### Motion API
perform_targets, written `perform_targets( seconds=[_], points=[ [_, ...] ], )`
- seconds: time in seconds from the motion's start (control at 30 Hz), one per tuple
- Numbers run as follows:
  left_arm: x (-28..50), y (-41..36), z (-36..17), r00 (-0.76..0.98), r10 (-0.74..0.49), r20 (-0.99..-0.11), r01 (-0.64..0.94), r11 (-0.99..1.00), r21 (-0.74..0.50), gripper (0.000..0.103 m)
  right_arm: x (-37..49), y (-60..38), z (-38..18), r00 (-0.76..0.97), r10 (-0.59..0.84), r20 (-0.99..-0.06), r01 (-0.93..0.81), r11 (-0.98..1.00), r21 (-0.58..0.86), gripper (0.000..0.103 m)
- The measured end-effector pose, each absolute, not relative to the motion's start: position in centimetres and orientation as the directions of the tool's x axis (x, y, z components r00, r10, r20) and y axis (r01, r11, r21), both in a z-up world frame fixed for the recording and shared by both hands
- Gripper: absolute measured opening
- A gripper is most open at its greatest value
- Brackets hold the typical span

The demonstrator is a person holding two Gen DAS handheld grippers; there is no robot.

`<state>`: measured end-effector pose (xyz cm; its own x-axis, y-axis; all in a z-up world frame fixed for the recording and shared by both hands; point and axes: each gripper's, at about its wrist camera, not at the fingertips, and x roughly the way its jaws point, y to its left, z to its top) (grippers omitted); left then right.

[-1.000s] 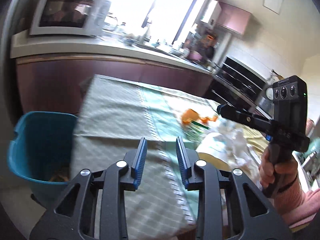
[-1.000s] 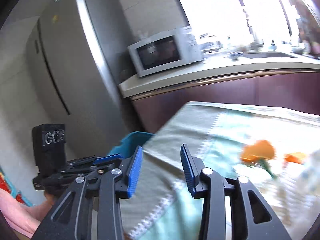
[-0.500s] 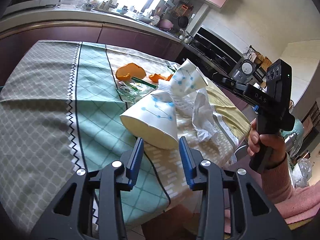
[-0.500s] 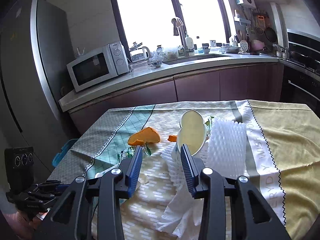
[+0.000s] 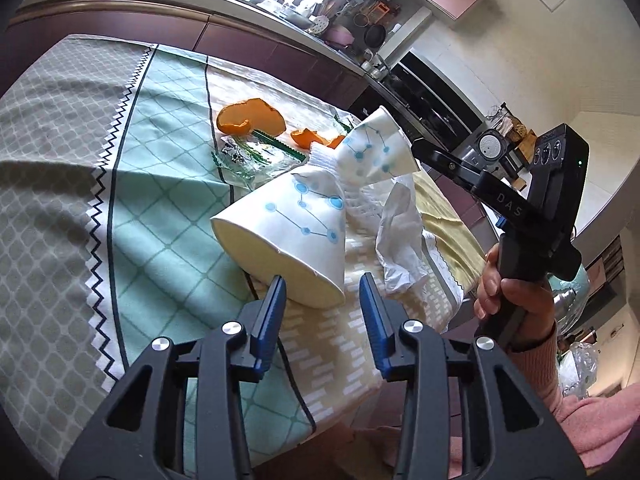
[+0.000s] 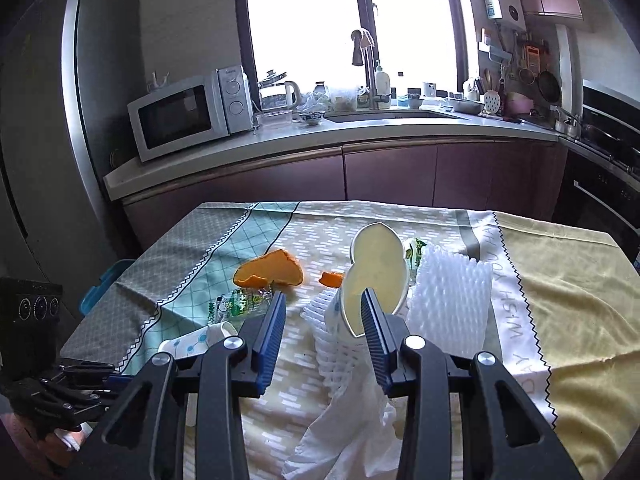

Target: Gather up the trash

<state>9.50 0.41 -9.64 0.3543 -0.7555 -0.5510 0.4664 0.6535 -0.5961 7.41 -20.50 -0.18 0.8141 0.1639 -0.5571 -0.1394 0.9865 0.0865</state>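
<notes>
Trash lies on a table with a patterned cloth (image 5: 72,168). A white paper cup with blue dots (image 5: 288,224) lies on its side, its mouth just in front of my open left gripper (image 5: 322,304). A second paper cup (image 5: 376,148) lies behind it; its mouth faces my right wrist view (image 6: 376,272). My right gripper (image 6: 324,326) is open and empty, close over white foam netting (image 6: 452,296) and crumpled white tissue (image 6: 352,428). Orange peel (image 6: 272,272) and a clear green-printed wrapper (image 6: 240,304) lie to the left.
A blue bin (image 6: 102,284) stands on the floor off the table's left edge. A kitchen counter (image 6: 304,136) with a microwave (image 6: 188,112) and a sink runs behind the table. A fridge (image 6: 44,128) stands at left. An oven (image 6: 608,176) is at right.
Both grippers swung from the bin side at the table's left end toward the trash pile and moved closer. The left one now has the near cup's mouth just ahead of its jaws.
</notes>
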Motion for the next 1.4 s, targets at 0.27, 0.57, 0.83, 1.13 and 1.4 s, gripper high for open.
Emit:
perform_targets(
  seconds=[0.27, 0.57, 0.83, 1.13, 1.4],
  points=[
    [10.6, -0.2, -10.1, 0.334, -0.763, -0.554, 0.446, 0.645, -0.62, 0.028, 8.2, -20.5, -0.6, 0.797, 0.151, -0.584, -0.138, 0.988, 0.068, 0.026],
    [11.2, -1.1, -10.0, 0.324, -0.773, -0.546, 0.442, 0.634, -0.635, 0.004, 8.5, -21.0, -1.2, 0.784, 0.164, -0.599, -0.138, 0.986, 0.09, 0.003],
    [10.6, -1.4, -8.8, 0.361, -0.756, -0.546, 0.48, 0.652, -0.586, 0.004, 7.5, -21.8, -0.3, 0.808, 0.197, -0.555, -0.143, 0.98, 0.14, 0.003],
    [9.5, 0.1, -6.5, 0.421, -0.739, -0.526, 0.512, 0.672, -0.535, 0.004, 5.9, -20.5, 1.1, 0.822, 0.276, -0.498, -0.214, 0.96, 0.18, 0.003],
    [8.3, 3.2, -4.6, 0.495, -0.697, -0.519, 0.509, 0.717, -0.477, 0.004, 5.7, -17.8, 1.7, 0.796, 0.392, -0.46, -0.314, 0.919, 0.24, 0.003]
  ],
)
